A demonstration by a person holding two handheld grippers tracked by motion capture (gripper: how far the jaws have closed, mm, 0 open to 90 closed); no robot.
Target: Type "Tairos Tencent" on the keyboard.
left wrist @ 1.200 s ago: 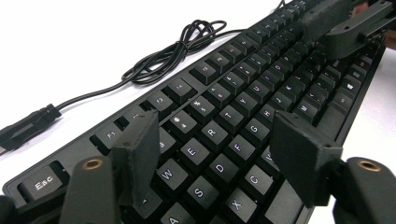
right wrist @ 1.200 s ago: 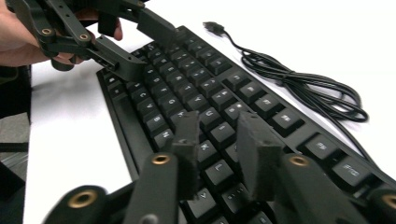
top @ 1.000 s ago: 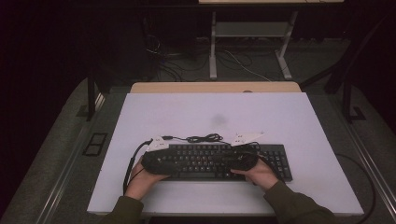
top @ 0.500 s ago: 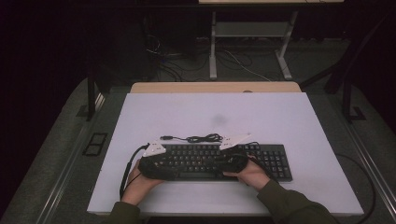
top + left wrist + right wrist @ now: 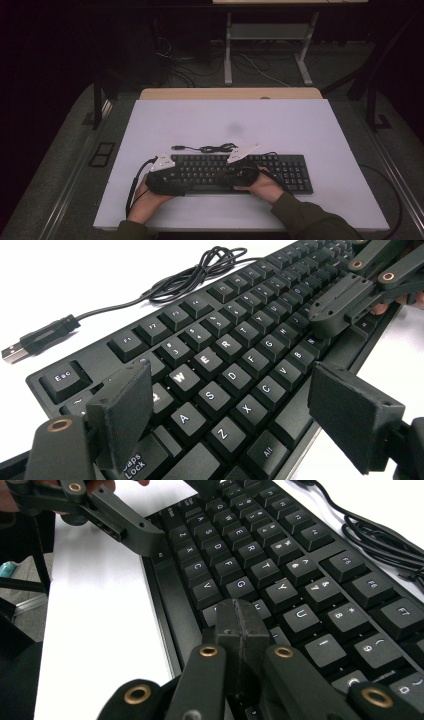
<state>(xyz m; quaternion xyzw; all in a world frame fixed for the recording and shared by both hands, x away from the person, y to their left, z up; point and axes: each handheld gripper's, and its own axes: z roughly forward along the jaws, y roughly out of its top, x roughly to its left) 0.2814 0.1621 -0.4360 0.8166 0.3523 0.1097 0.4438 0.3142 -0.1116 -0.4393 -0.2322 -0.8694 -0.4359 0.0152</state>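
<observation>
Two grippers were held low over a black keyboard that lay on the near half of the white table, its long axis running left to right across the person's front; its cable was coiled just behind it. The left gripper was seen with jaws spread wide, having just been opening, astride the keyboard's left end with nothing pressed between them; the right gripper was seen closed, pads together, above the home-row keys near the keyboard's middle, so the keys lay directly beneath its tip.

Black keyboard lies flat near the table's front edge.
</observation>
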